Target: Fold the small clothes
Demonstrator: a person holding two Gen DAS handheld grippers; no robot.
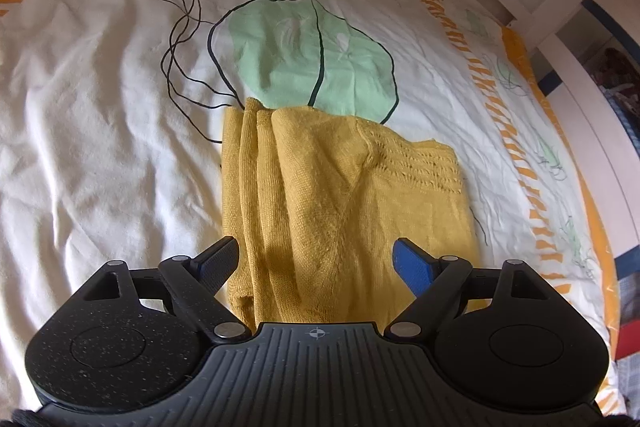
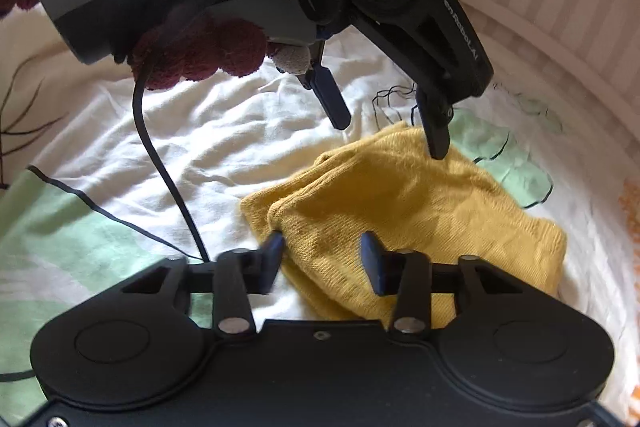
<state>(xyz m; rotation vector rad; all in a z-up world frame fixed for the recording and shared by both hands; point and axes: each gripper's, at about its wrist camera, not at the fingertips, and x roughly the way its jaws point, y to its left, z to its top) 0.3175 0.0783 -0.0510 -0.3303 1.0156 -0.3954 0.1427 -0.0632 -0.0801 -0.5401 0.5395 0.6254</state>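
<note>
A mustard-yellow knitted garment (image 1: 320, 195) lies folded on the bed sheet (image 1: 100, 107), with lengthwise pleats along its left side. My left gripper (image 1: 316, 259) hovers open over its near end, one finger on each side and nothing between the pads. In the right wrist view the garment (image 2: 420, 211) lies just ahead of my right gripper (image 2: 322, 259). Its fingers stand apart over the garment's near folded corner, and the left fingertip (image 2: 274, 247) is at the fold's edge. The left gripper (image 2: 390, 131) reaches in from above, with one fingertip (image 2: 438, 147) at the garment's far edge.
The sheet is white with green leaf prints (image 1: 312, 55) and an orange striped border (image 1: 504, 131). A white bed rail (image 1: 560, 7) runs along the right side. A hand in a dark red fluffy sleeve (image 2: 200, 55) holds the left gripper, and a black cable (image 2: 160, 155) hangs from it.
</note>
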